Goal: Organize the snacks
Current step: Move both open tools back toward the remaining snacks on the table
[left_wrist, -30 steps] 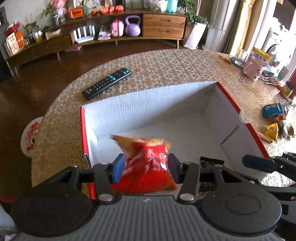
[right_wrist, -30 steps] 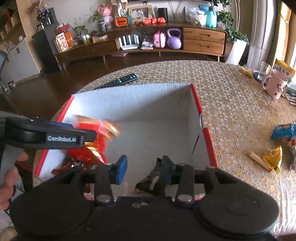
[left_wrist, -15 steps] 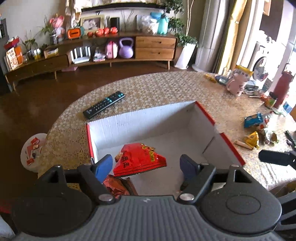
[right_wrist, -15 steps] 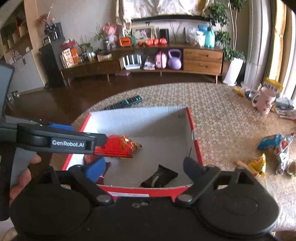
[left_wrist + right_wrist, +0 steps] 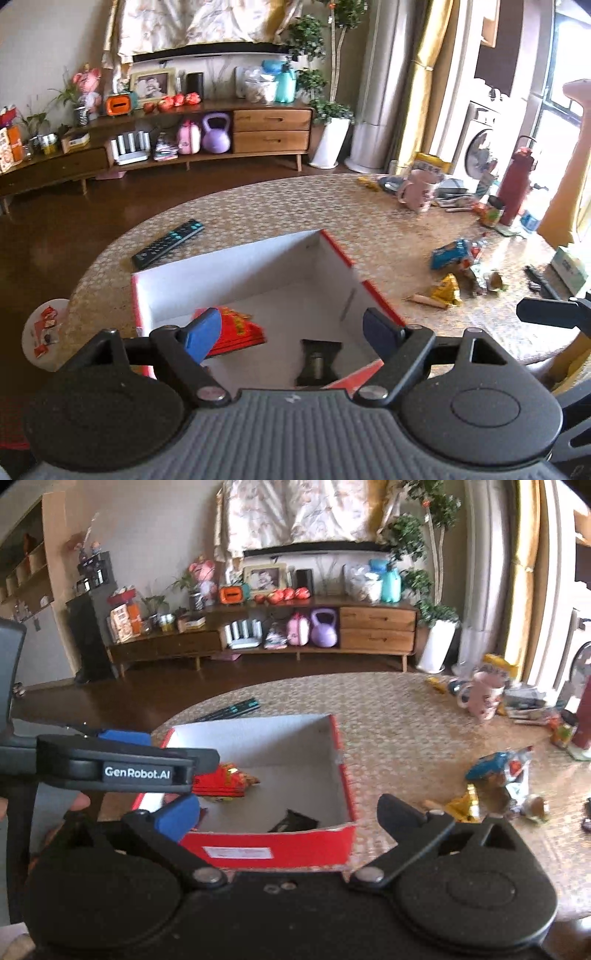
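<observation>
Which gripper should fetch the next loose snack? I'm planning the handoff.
Right, probably. Both the left gripper and right gripper are open and empty, but the pile with the blue snack packet lies on the right gripper's side of the red cardboard box.

Cardboard box [image 5: 236,273]: matt white inside, glossy red outside. Red snack packet [image 5: 240,328]: shiny foil. Table [image 5: 280,206]: textured patterned covering; sideboard [image 5: 271,127]: smooth wood.
</observation>
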